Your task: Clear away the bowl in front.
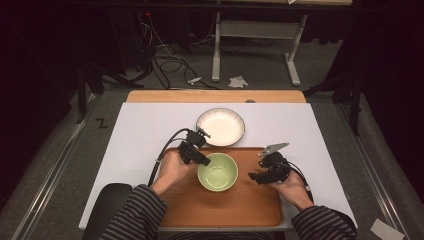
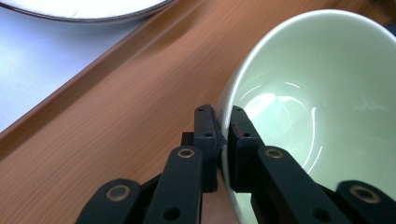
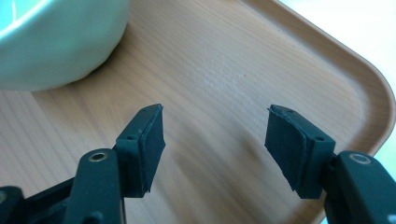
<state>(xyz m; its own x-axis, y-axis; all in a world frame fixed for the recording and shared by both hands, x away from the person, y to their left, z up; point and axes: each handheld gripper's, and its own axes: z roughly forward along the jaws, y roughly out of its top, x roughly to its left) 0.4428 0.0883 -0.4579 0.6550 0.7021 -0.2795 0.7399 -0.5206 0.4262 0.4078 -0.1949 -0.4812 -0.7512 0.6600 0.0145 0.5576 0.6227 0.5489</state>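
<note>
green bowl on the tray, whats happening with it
A person works at a table with a gripper in each hand. The left gripper is clamped on the rim of the green bowl, one jaw inside and one outside; the bowl sits on the wooden tray. The right gripper hovers open over bare tray beside the bowl, holding nothing. A white plate lies just beyond the tray.

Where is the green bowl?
In the high view the green bowl sits mid-tray, just below the white plate, its left rim pinched by the left hand-held gripper.
</note>
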